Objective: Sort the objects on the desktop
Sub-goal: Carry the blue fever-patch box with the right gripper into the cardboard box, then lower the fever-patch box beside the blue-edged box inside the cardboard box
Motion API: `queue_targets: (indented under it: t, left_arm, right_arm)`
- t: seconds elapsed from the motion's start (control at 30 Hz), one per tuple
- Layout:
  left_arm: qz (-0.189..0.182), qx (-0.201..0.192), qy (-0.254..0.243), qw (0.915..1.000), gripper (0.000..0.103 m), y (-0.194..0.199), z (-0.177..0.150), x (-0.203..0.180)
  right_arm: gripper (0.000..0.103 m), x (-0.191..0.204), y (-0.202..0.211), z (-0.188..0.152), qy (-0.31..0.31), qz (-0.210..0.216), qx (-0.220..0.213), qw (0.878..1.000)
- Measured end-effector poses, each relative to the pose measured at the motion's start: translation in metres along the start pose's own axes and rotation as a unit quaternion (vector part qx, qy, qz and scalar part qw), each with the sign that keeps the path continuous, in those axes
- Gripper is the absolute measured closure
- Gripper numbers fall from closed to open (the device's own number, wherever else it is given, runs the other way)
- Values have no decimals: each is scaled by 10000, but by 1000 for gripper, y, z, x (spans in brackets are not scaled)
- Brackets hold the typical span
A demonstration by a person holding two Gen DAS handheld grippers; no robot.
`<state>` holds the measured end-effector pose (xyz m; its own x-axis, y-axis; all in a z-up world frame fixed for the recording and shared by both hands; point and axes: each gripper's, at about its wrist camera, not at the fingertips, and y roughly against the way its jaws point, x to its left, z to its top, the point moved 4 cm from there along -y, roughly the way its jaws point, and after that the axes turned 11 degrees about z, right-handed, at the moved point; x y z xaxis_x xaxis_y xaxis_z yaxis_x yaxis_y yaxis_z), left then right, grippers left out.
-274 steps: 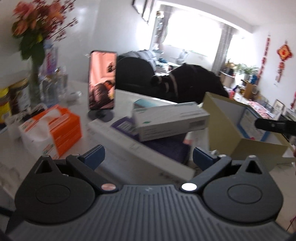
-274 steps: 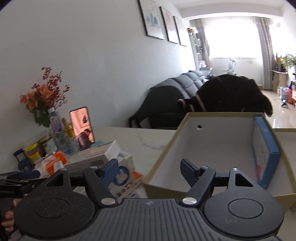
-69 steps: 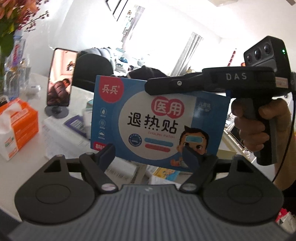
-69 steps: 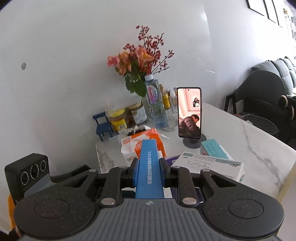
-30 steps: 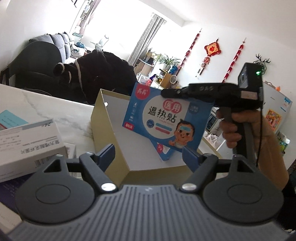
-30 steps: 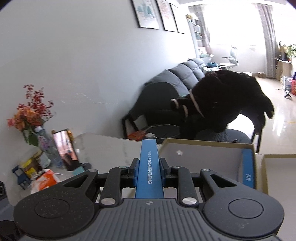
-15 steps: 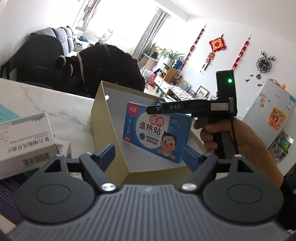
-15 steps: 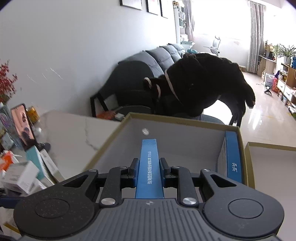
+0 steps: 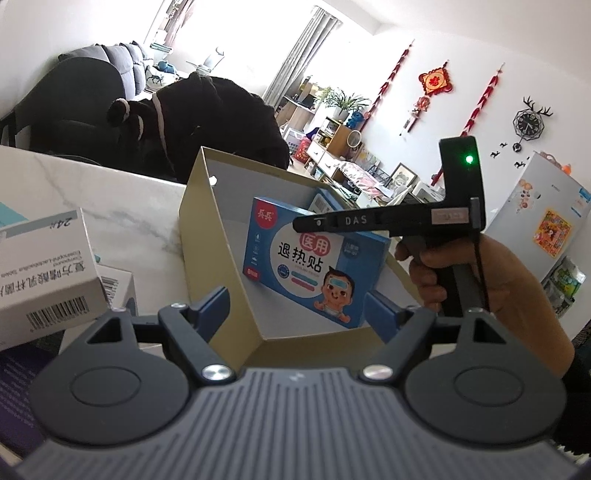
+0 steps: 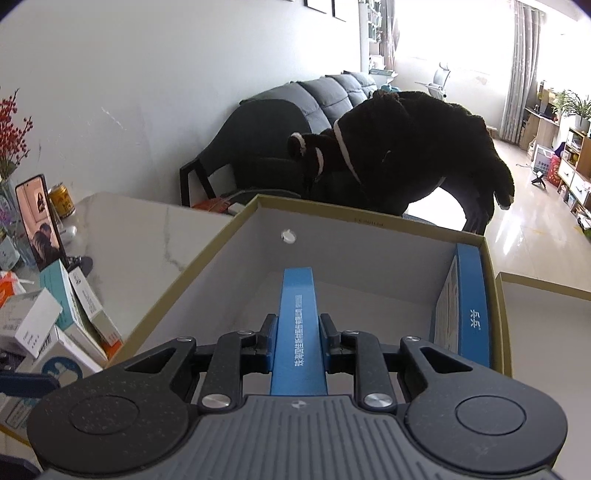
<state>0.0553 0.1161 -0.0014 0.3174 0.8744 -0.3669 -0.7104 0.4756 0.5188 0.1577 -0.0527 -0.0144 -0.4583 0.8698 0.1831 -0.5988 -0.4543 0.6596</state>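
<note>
Ahead of the right gripper's fingers lies the cardboard box, open at the top. The flat packet stands on edge between those fingers, inside the box. To the right of the fingers a second packet stands against the box's right wall. Left of the fingers, outside the box, medicine cartons lie piled on the table. Beyond the box sits a chair. The left gripper's fingers flank the box's near corner, and a carton lies to their left.

Bright daylight, blown-out window, sharp focus, strong fisheye bending, dark corners
</note>
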Motion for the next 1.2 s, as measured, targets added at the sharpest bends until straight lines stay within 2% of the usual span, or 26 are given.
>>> queue_targets:
  t: [0.47, 0.67, 0.93, 1.2]
  left_arm:
    - [-248, -26, 126, 9996, 22, -4, -3, 3]
    - [-232, -21, 149, 9996, 22, -3, -5, 8]
    - [-210, -2, 123, 9997, 22, -9, -4, 7]
    - [-329, -25, 144, 9994, 22, -15, -3, 5]
  right_arm:
    - [78, 4, -5, -11, 158, -159, 499, 9985]
    - [77, 6, -10, -10, 193, -252, 512, 9982]
    - [76, 14, -16, -11, 577, -477, 578, 9955]
    - [78, 8, -21, -8, 555, -632, 477, 9953]
